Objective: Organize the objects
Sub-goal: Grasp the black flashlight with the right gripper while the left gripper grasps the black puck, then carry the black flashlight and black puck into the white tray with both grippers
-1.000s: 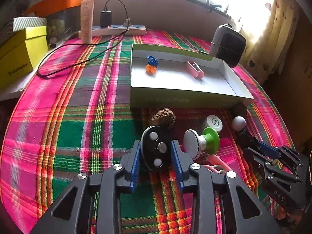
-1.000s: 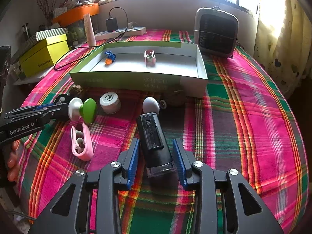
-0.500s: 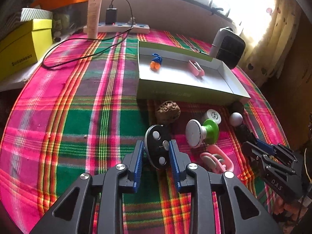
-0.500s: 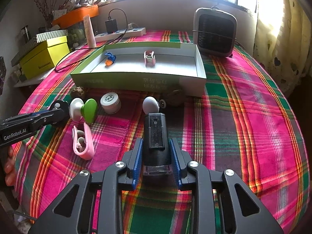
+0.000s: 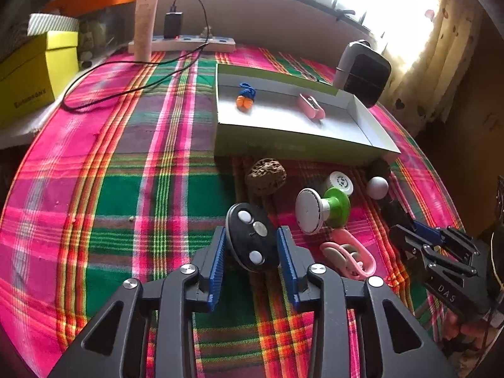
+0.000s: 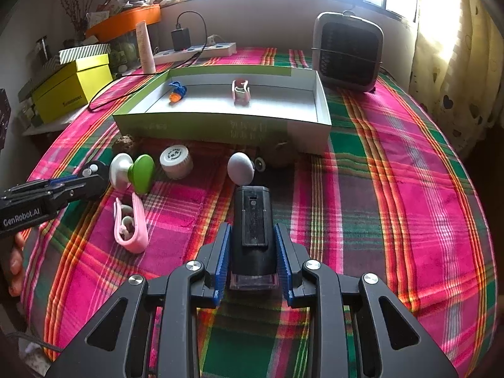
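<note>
My left gripper (image 5: 252, 242) is shut on a black oval remote (image 5: 250, 241) with three round buttons, held just above the plaid cloth. My right gripper (image 6: 252, 245) is shut on a black rectangular device (image 6: 252, 233) with a clear end. A green-and-white open box (image 6: 220, 121) lies beyond, holding a blue-orange toy (image 6: 177, 92) and a pink clip (image 6: 241, 92). Loose on the cloth lie a green-white knob (image 5: 321, 209), a pink clip (image 5: 349, 256), a white cap (image 5: 340, 182), a white ball (image 5: 377, 187) and a brown pitted lump (image 5: 266, 179).
A small grey heater (image 6: 348, 52) stands at the box's far right corner. A power strip (image 6: 195, 52) with charger and cable lies at the back. A yellow box (image 6: 71, 89) sits on the left shelf. The plaid table drops off at right.
Both grippers closed: the left onto the remote, the right onto the black device. The left gripper has lifted and drawn back slightly with the remote.
</note>
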Demonstrator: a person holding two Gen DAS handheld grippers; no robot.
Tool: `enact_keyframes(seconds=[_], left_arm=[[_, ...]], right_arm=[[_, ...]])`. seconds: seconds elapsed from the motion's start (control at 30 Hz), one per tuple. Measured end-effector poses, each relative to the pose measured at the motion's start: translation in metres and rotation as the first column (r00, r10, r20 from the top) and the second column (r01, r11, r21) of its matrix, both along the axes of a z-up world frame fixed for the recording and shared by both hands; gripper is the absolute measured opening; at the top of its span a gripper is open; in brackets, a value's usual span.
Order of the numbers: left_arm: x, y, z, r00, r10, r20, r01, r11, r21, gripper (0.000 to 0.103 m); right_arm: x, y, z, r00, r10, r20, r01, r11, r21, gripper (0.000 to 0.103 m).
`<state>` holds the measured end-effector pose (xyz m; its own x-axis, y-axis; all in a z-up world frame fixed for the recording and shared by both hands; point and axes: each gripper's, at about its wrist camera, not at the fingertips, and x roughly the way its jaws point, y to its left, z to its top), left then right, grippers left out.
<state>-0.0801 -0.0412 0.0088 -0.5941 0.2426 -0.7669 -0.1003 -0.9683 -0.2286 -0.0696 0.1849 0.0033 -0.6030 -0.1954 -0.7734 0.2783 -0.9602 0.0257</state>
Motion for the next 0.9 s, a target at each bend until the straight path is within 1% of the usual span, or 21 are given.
enact_keyframes(seconds=[0.03,0.17,0.33,0.43,0.6,0.9], left_arm=[[-0.0006,0.001,-0.0001,1.0,-0.002,-0.003,0.002,1.0,0.0,0.035],[-0.0038,0.0035,-0.0006,1.0,0.003,-0.016,-0.003,1.0,-0.011,0.036],[-0.0081,0.0031,-0.0007,1.0,0.017,-0.015,-0.018,1.0,-0.004,0.035],[-0.0086,0.0045,-0.0011,0.999,0.032,-0.02,-0.033,0.999,-0.028,0.028],[-0.009,0.0011,-0.0016,0.999,0.039,-0.019,-0.039,0.999,-0.015,0.027],[-0.0092,0.001,-0.0013,0.999,0.04,-0.018,-0.041,0.999,-0.015,0.025]], right_arm=[[-0.0005,0.0,0.0,1.0,-0.002,0.0,0.002,1.0,-0.001,0.029],[-0.0041,-0.0017,-0.0003,1.0,-0.004,-0.001,0.004,1.0,0.009,0.03],[-0.0058,-0.0013,-0.0005,1.0,-0.005,-0.001,0.005,1.0,0.011,0.03],[-0.0054,-0.0002,-0.0005,1.0,-0.005,0.0,0.005,1.0,0.004,0.03],[-0.0062,-0.0001,-0.0002,1.0,-0.008,-0.001,0.008,1.0,-0.001,0.03],[-0.0055,-0.0001,0.0007,1.0,-0.012,-0.003,0.012,1.0,0.001,0.029]])
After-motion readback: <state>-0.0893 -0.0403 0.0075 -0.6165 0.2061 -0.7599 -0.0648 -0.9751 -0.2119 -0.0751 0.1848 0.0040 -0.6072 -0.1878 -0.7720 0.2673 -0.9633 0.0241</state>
